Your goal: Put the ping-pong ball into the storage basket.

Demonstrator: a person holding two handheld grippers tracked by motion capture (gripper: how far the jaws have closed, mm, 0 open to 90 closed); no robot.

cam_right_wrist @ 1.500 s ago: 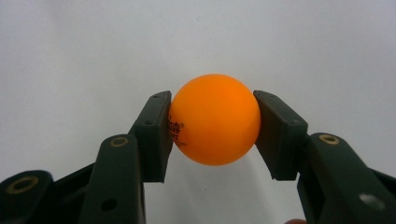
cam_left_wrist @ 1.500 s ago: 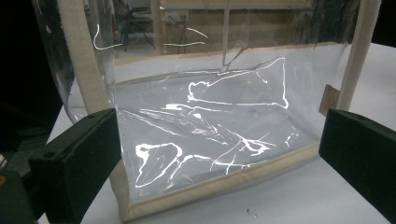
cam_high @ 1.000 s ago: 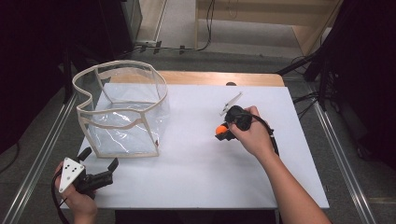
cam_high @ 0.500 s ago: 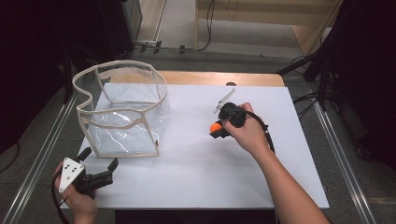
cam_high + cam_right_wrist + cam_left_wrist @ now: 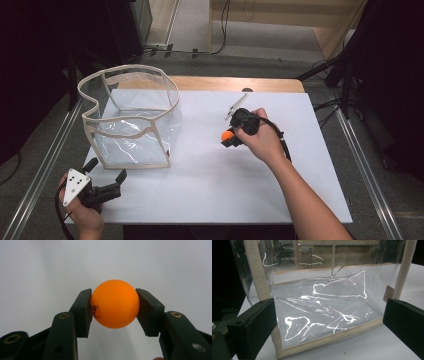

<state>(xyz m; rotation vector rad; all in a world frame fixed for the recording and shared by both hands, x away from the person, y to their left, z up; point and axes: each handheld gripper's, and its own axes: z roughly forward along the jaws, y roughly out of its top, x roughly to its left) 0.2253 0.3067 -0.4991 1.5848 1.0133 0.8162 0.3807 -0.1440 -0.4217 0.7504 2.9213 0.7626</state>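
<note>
Since a second ago the right gripper [image 5: 226, 138] has drifted a little up the table, away from the person, carrying the orange ball [image 5: 227, 135] with it; the left gripper [image 5: 106, 172] has stayed where it was at the near left corner.

Seen from the right gripper view, the right gripper [image 5: 113, 306] has its two black jaws pressed against opposite sides of the ball [image 5: 114, 303] – a firm pinch, with small dark print showing on the ball's left face. From above, the ball sits at the tip of that gripper over the middle of the white table [image 5: 210, 200], to the right of the clear bag [image 5: 131, 120] and well apart from it.

The bag stands upright with its mouth open, cream trim running along its rim and edges. In the left gripper view it [image 5: 324, 305] rises just beyond the left gripper [image 5: 329, 322], whose jaws stand wide apart with nothing between them – the bag's near bottom edge lies across the gap.
</note>
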